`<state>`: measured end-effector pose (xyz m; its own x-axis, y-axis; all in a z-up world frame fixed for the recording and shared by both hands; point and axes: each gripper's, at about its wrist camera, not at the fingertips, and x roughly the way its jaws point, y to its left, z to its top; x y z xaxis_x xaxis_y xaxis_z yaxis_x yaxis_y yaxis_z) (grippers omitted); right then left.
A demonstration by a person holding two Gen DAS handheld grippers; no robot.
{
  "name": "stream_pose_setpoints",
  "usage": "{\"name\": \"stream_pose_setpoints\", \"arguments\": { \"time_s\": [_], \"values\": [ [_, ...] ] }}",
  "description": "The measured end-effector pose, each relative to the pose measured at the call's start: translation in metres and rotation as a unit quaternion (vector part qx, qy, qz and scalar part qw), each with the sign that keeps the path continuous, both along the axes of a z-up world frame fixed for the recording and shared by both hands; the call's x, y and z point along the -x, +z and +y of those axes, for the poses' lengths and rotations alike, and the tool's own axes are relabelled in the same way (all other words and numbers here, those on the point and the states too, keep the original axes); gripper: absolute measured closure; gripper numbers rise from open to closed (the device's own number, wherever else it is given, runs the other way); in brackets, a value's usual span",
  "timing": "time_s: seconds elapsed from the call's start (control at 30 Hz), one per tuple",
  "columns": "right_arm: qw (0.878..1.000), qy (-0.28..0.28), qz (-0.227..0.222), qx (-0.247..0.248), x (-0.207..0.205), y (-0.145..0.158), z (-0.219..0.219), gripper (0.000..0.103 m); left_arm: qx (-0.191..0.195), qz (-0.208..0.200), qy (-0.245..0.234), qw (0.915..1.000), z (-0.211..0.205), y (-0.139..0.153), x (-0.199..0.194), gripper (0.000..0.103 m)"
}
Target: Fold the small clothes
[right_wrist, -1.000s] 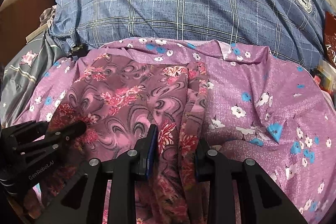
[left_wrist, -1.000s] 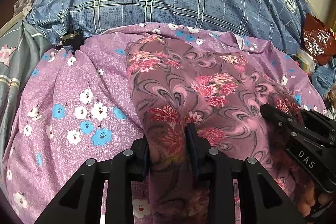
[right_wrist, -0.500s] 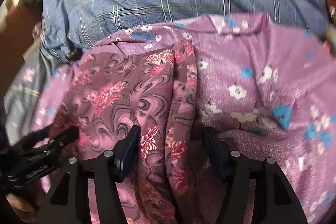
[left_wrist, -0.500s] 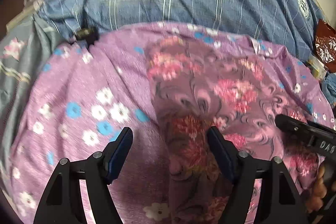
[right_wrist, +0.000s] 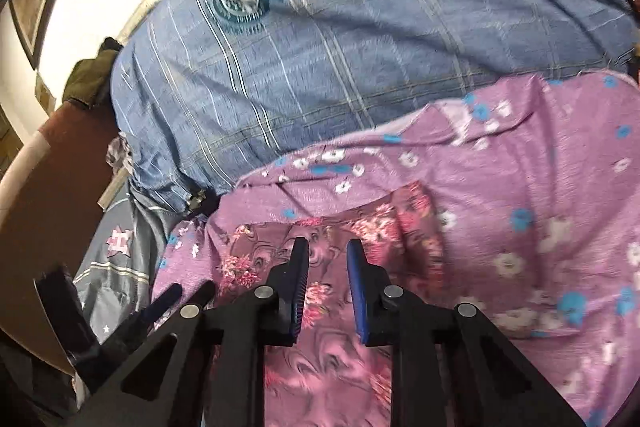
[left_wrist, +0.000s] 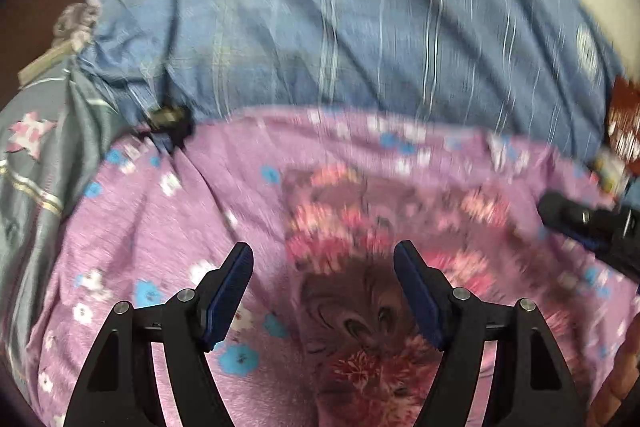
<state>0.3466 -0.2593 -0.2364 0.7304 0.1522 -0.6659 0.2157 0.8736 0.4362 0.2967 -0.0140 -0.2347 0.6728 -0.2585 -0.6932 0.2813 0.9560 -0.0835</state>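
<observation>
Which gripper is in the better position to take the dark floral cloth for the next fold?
Probably the left gripper: its jaws are wide apart over the dark floral cloth. The right gripper is closing on nothing.

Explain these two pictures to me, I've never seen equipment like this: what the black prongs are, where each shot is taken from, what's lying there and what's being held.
There is no robot arm: a person carries one hand-held gripper in each hand, each with a camera looking along its two black prongs. One picture comes from the left hand-held gripper, the other from the right hand-held gripper. A dark floral garment lies on a purple flowered cloth, with a blue checked blanket behind. The left one is open above the garment, gripping nothing. The right one's jaws are closing, nothing pinched between them. The left picture is blurred.
</observation>
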Motion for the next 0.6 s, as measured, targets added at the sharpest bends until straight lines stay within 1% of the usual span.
{"name": "stream_pose_setpoints", "arguments": {
  "time_s": [0.07,0.1,0.13,0.17,0.27,0.33,0.37,0.47,0.5,0.6],
  "values": [
    [0.999,0.004,0.041,-0.019,-0.013,-0.021,-0.002,0.084,-0.025,0.036,-0.009,0.9990,-0.008,-0.018,-0.011,0.030],
    [0.997,0.004,0.076,-0.024,-0.021,-0.037,-0.002,0.085,-0.026,0.041,-0.013,0.9987,-0.008,-0.022,-0.013,0.030],
    [0.994,-0.005,0.103,-0.026,-0.027,-0.053,-0.005,0.089,-0.018,0.040,-0.017,0.9989,-0.006,-0.023,-0.015,0.028],
    [0.994,-0.009,0.102,-0.031,-0.027,-0.058,-0.008,0.096,-0.012,0.045,-0.017,0.9988,-0.004,-0.023,-0.017,0.028],
    [0.994,-0.008,0.097,-0.043,-0.025,-0.056,-0.012,0.097,0.013,0.062,-0.014,0.9979,0.003,-0.026,-0.023,0.028],
    [0.995,-0.006,0.091,-0.043,-0.020,-0.053,-0.012,0.096,0.015,0.061,-0.010,0.9979,0.004,-0.023,-0.024,0.028],
    [0.995,-0.005,0.088,-0.041,-0.015,-0.049,-0.012,0.095,0.015,0.057,-0.007,0.9982,0.006,-0.018,-0.022,0.031],
    [0.998,0.004,0.069,-0.012,0.002,-0.027,-0.010,0.088,0.030,0.027,-0.005,0.9992,0.010,0.003,-0.005,0.032],
    [0.998,0.005,0.059,0.000,0.010,-0.018,-0.010,0.088,0.038,0.018,-0.005,0.9991,0.012,0.011,0.000,0.032],
    [0.999,0.019,0.039,0.010,0.029,0.002,-0.009,0.088,0.051,-0.004,-0.003,0.9987,0.016,0.024,0.019,0.030]
  ]
}}
